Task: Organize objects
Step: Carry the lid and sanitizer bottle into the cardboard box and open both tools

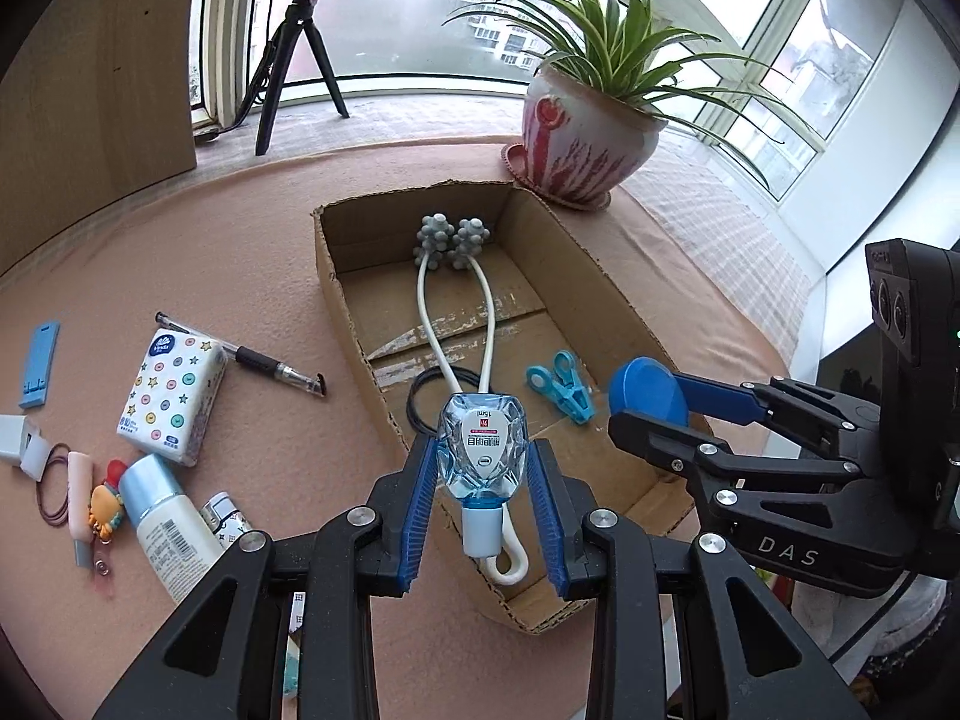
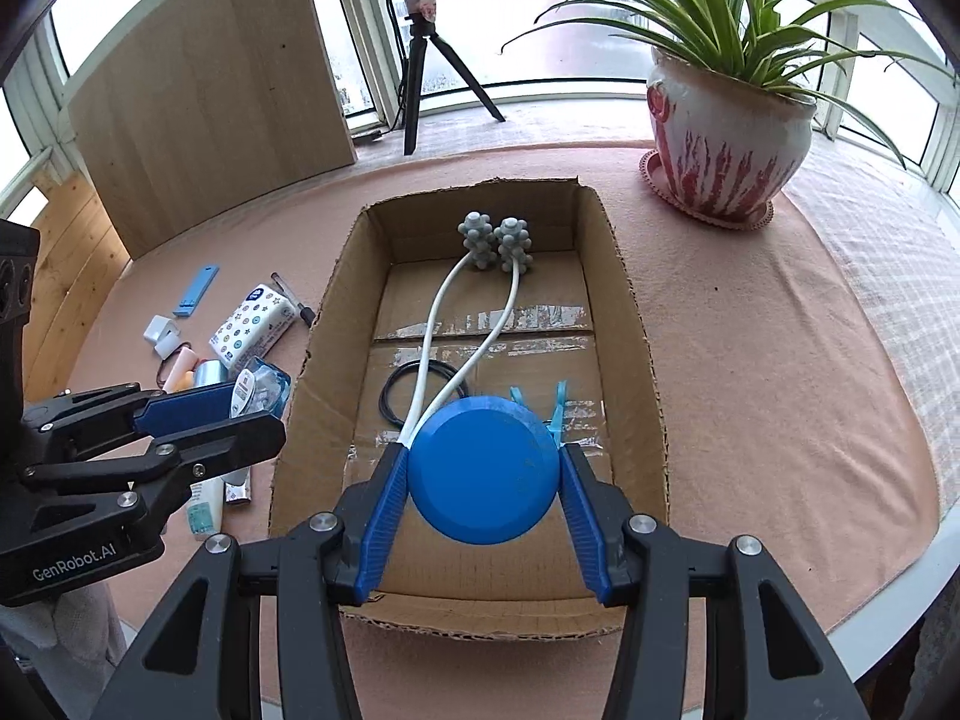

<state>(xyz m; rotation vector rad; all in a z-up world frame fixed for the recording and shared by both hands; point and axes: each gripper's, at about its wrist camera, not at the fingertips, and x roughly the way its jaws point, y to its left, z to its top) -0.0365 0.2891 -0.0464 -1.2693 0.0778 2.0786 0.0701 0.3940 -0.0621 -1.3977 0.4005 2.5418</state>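
Note:
My left gripper (image 1: 483, 462) is shut on a small clear blue eye-drop bottle (image 1: 482, 447), held over the near left edge of the open cardboard box (image 1: 606, 300). My right gripper (image 2: 483, 468) is shut on a round blue lid (image 2: 483, 471), held above the box's near half (image 2: 624, 276). The right gripper also shows in the left wrist view (image 1: 651, 402), the left gripper in the right wrist view (image 2: 252, 399). Inside the box lie a white massager with grey knobbed balls (image 2: 498, 243), a black hair tie (image 2: 393, 399) and a light blue clip (image 1: 564, 387).
On the pink tablecloth left of the box lie a tissue pack (image 1: 171, 399), a pen (image 1: 264, 363), a white lotion bottle (image 1: 165, 522), a blue stand (image 1: 39, 369), a keychain (image 1: 102, 510) and a white charger (image 1: 15, 438). A potted plant (image 2: 726, 138) and a tripod (image 2: 420, 69) stand behind.

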